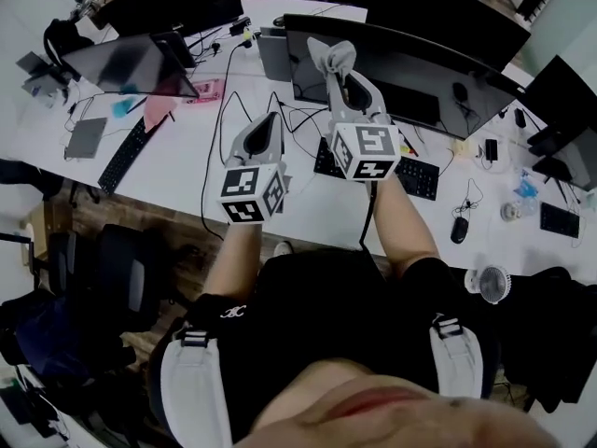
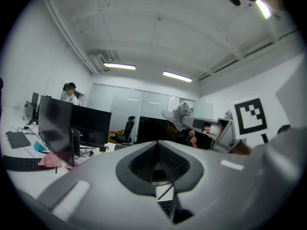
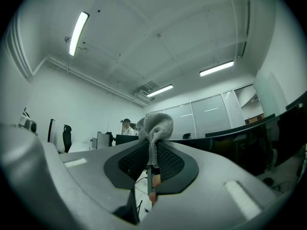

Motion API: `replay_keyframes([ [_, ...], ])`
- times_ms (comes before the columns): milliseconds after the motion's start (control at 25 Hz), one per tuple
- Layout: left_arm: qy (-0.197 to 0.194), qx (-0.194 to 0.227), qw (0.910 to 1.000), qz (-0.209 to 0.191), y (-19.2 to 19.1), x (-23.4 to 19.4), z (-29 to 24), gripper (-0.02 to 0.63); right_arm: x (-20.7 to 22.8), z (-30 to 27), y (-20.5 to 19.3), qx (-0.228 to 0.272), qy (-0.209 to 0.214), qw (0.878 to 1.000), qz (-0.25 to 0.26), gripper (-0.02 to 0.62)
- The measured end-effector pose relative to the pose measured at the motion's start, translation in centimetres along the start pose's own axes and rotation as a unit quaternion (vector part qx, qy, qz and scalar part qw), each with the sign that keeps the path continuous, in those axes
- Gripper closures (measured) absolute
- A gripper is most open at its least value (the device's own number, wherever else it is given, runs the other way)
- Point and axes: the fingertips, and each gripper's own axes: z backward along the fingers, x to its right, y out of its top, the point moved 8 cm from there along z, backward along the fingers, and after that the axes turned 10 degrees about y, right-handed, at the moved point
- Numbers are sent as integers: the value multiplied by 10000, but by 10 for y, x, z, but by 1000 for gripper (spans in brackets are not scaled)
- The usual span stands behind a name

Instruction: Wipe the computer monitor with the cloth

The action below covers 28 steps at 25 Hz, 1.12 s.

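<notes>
A crumpled grey cloth (image 1: 334,56) sticks up out of my right gripper (image 1: 338,71), whose jaws are shut on it. That gripper is raised in front of the wide, dark, curved monitor (image 1: 420,68) on the white desk (image 1: 187,171), near the screen's left end. In the right gripper view the cloth (image 3: 154,124) bunches above the closed jaws of the right gripper (image 3: 152,147). My left gripper (image 1: 270,119) hangs lower and to the left over the desk, shut and holding nothing. The left gripper view shows the left gripper (image 2: 157,145) closed, with the cloth (image 2: 178,115) up ahead to the right.
A black keyboard (image 1: 410,175) and a mouse (image 1: 458,230) lie below the monitor, among loose cables (image 1: 224,119). Other monitors (image 1: 126,63) and a second keyboard (image 1: 126,152) fill the desk's left. A small fan (image 1: 492,283) sits at the right edge. A person (image 2: 71,92) stands far off.
</notes>
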Motion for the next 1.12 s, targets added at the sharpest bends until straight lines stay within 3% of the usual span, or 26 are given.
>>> replay_keyframes([
  [640, -426, -45, 9988, 222, 4, -112, -35, 552, 2, -151, -13, -473, -799, 9956, 101, 555],
  [1120, -771, -236, 9965, 236, -1, -120, -63, 552, 31, -165, -22, -778, -1295, 9884, 166, 549],
])
